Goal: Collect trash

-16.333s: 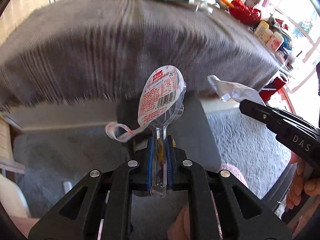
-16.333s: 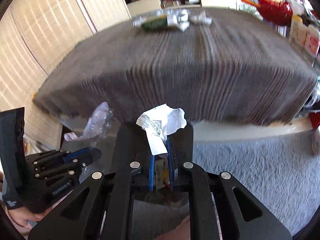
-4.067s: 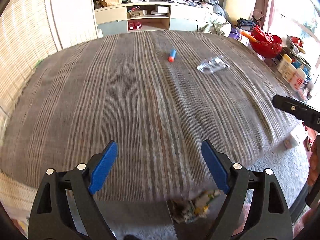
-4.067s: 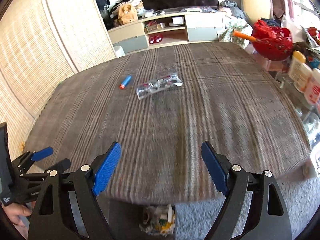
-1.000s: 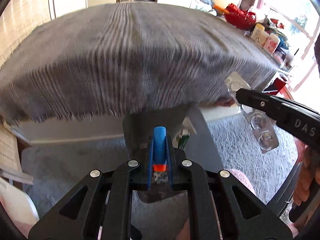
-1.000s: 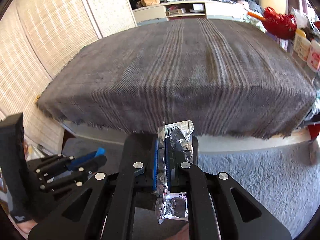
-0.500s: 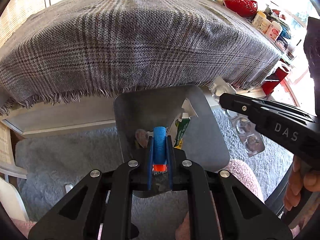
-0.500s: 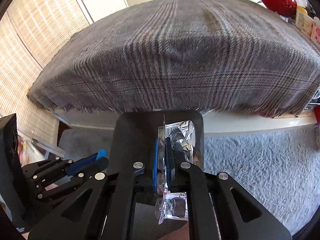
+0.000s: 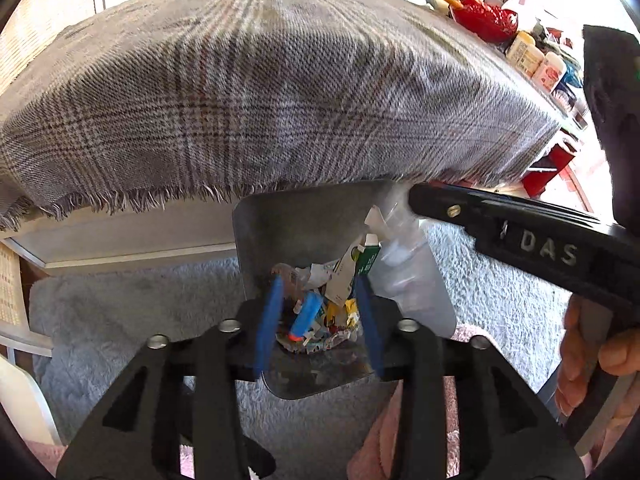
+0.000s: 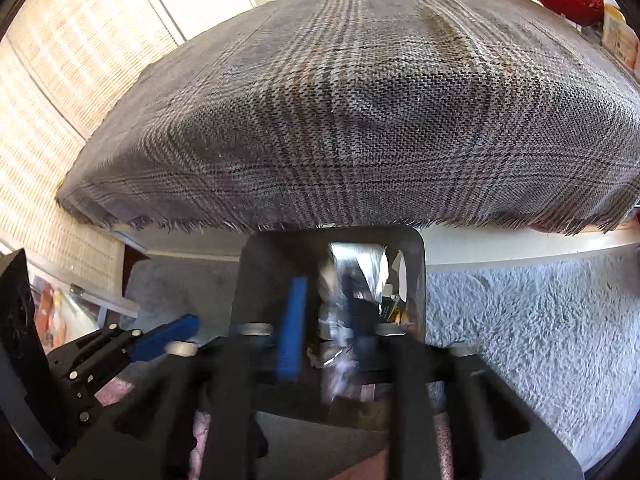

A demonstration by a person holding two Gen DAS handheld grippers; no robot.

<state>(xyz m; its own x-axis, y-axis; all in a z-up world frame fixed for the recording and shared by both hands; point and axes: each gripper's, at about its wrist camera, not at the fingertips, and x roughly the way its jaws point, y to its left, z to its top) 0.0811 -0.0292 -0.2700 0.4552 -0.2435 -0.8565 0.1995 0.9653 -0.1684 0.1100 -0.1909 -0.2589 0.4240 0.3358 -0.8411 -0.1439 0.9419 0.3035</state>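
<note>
Release step over the dark metal trash bin (image 9: 280, 232): left gripper (image 9: 318, 320) jaws just parted, blue foam dart (image 9: 306, 314) loose among the litter; right gripper (image 10: 326, 312) jaws just parted, clear plastic blister wrapper (image 10: 352, 276) free between them (blurred). Next, likely: lift both clear, then scan the grey plaid tablecloth (image 9: 256, 80) beyond.

The only lettering I could read was "DAS", in raised pale capitals on the black side of my right gripper (image 9: 400, 276), seen from the left wrist view. The green-and-white carton (image 9: 362, 266) in the bin (image 9: 280, 220) carried print too small to make out.
</note>
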